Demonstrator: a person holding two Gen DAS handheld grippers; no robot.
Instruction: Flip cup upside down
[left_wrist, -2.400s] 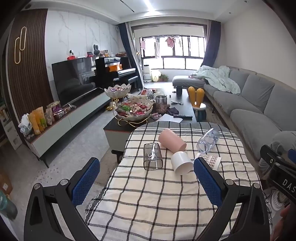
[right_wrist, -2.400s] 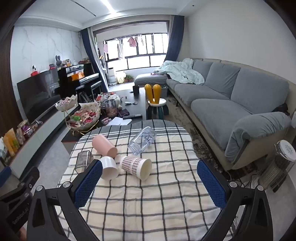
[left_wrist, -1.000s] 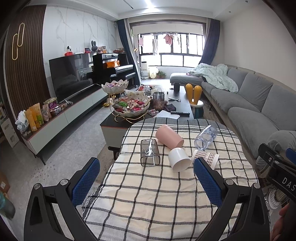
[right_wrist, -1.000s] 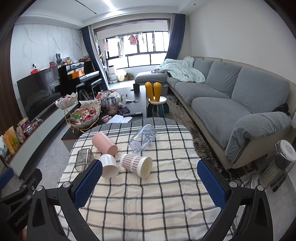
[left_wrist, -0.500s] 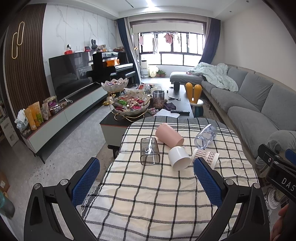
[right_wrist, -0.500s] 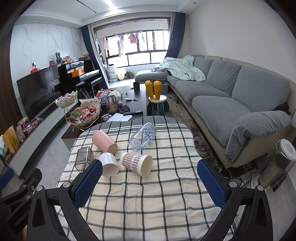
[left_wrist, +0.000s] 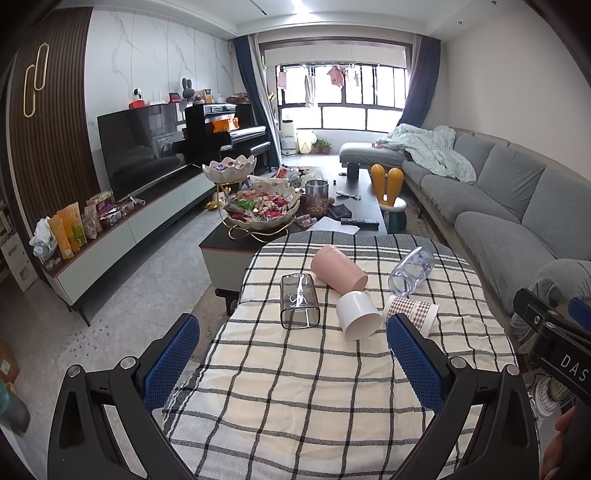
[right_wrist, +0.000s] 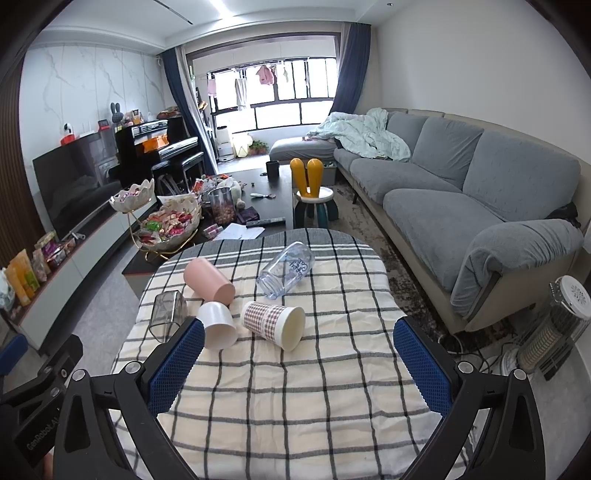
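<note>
We are in a living room, with a grey sofa (right_wrist: 461, 192) along the right wall and a television (left_wrist: 144, 147) on the left. Before us stands a table under a checked tablecloth (right_wrist: 295, 387). Five cups lie on their sides at its far end: a clear plastic cup (right_wrist: 286, 269), a pink cup (right_wrist: 208, 280), a plaid paper cup (right_wrist: 273, 323), a white cup (right_wrist: 218, 325) and a square glass (left_wrist: 299, 301). Our left gripper (left_wrist: 291, 365) and right gripper (right_wrist: 299, 365) both hang released over the near cloth, holding nothing.
</note>
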